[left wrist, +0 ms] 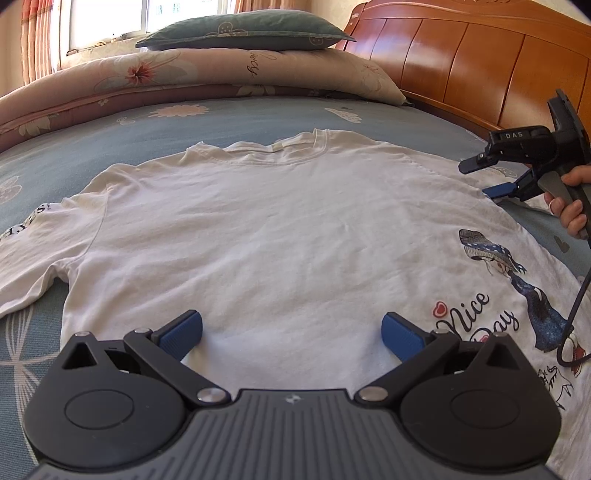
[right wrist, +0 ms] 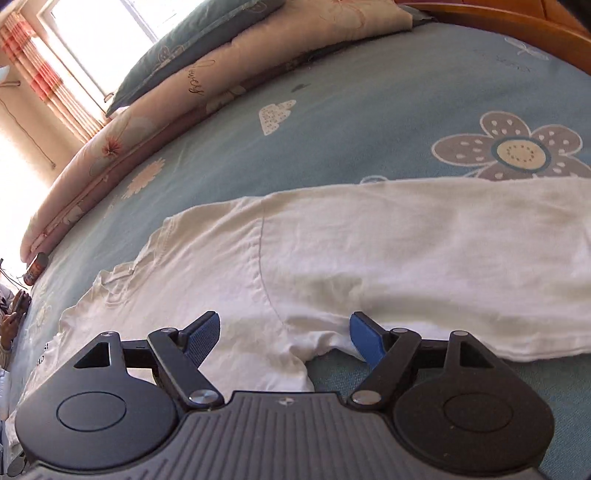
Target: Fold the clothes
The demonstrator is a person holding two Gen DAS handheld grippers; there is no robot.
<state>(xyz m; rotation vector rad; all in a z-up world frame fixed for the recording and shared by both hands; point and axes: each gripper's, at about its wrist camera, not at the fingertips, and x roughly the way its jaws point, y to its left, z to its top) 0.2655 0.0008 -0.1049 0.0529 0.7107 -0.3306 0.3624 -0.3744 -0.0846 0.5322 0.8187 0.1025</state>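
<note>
One garment was on the bed (left wrist: pixel 258 118): a white T-shirt (left wrist: pixel 280 221), spread flat on the blue flowered sheet with its collar toward the pillows (left wrist: pixel 243 31) and headboard (left wrist: pixel 480 66). I saw no fold made in the body; both sleeves lay out to the sides, and part of the printed front showed at one edge, so I judged the work barely begun, perhaps just past the smoothing-out.

My left tool (left wrist: pixel 291 334) hung over the lower middle of the shirt, jaws spread wide, nothing between them. My right tool (right wrist: pixel 284 338) sat at the shirt's side near the armpit seam, where the sleeve (right wrist: pixel 461 240) joins the body; its jaws stood well apart and pinched no cloth. In the left view it hovered by the shoulder, a hand (left wrist: pixel 570 199) on its grip.

Left to do, as I read it: sleeves in, sides over, then the lengthwise fold. Any other clothes were out of view.
</note>
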